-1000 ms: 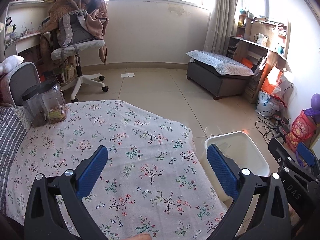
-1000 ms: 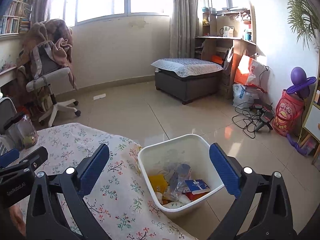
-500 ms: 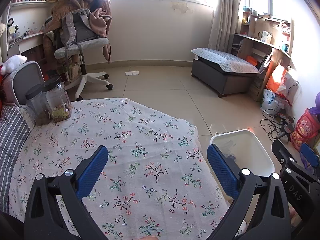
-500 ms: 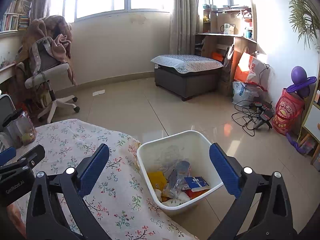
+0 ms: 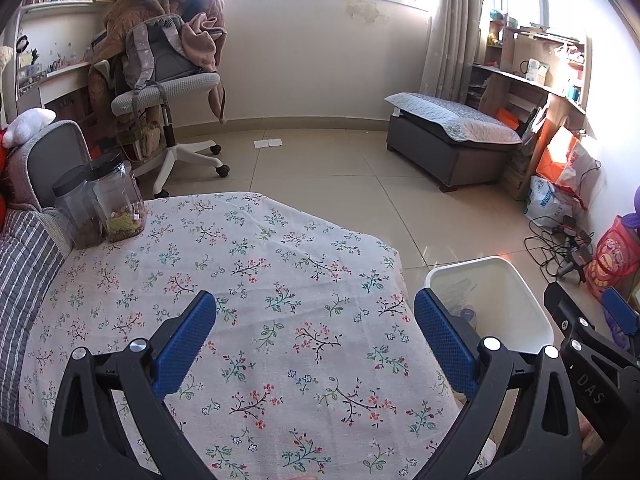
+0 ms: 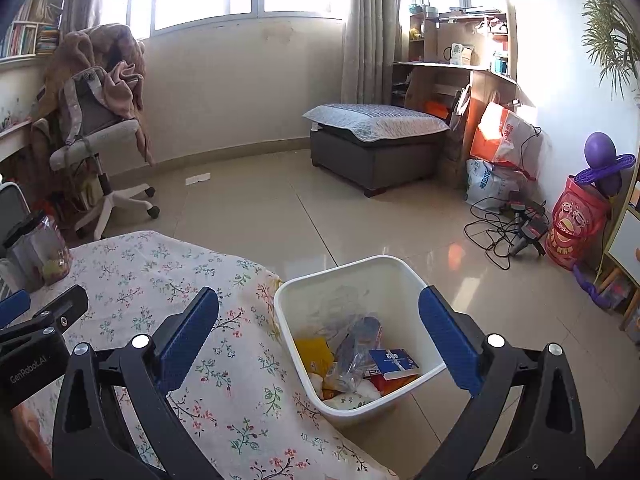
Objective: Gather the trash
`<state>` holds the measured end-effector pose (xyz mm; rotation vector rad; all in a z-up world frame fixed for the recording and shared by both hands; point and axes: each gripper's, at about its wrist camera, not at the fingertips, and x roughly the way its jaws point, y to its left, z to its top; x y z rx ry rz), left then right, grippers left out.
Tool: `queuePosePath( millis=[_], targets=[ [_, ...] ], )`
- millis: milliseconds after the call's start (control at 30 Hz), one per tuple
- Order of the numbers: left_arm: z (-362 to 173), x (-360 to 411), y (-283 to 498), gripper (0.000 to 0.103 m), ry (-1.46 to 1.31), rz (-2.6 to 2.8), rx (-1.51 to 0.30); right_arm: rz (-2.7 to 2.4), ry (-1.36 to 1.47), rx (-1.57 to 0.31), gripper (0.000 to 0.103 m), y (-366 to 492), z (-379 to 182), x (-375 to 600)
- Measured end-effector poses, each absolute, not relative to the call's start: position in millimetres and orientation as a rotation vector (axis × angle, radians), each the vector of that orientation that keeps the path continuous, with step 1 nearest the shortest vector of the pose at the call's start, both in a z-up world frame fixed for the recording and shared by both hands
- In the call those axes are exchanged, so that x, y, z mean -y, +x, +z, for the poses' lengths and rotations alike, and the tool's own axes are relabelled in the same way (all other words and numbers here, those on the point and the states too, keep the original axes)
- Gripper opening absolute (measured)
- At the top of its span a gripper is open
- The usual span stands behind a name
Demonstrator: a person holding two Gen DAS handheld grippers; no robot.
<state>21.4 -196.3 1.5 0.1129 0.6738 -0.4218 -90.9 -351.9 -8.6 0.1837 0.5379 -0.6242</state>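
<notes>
A white trash bin (image 6: 396,280) stands on the floor against the right side of the floral-cloth table (image 6: 168,280). It holds several pieces of trash: a yellow wrapper (image 6: 314,354), a clear plastic bag (image 6: 354,348) and a blue booklet (image 6: 394,360). My right gripper (image 6: 318,320) is open and empty above the bin. My left gripper (image 5: 314,326) is open and empty above the tablecloth (image 5: 248,264), with the bin (image 5: 516,288) to its right. No trash shows on the cloth.
Two clear jars with black lids (image 5: 108,204) stand at the table's far left corner. A grey chair back (image 5: 44,152) is beside them. An office chair with a blanket (image 5: 172,76), a grey ottoman (image 5: 448,140), bags and cables (image 6: 504,224) are on the floor beyond.
Both grippers have drawn back and risen a little, so more of the table shows in the left view. Both stay open and empty.
</notes>
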Motion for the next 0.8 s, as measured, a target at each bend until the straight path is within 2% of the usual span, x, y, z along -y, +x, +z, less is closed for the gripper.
queuePosePath(
  millis=[367, 500, 800],
  targets=[
    [-0.8, 192.0, 22.8, 0.095, 0.101, -0.416, -0.661, -0.623, 0.181, -0.544, 0.096, -89.9, -9.5, 350.4],
    [-1.8, 192.4, 22.2, 0.081, 0.1, -0.429, -0.657, -0.624, 0.181, -0.544, 0.096, -89.7, -9.4, 350.2],
    [-3.5, 194.3, 20.9, 0.078, 0.098, -0.446, -0.657, -0.625, 0.181, -0.541, 0.096, -90.7, -10.6, 352.4]
  ],
)
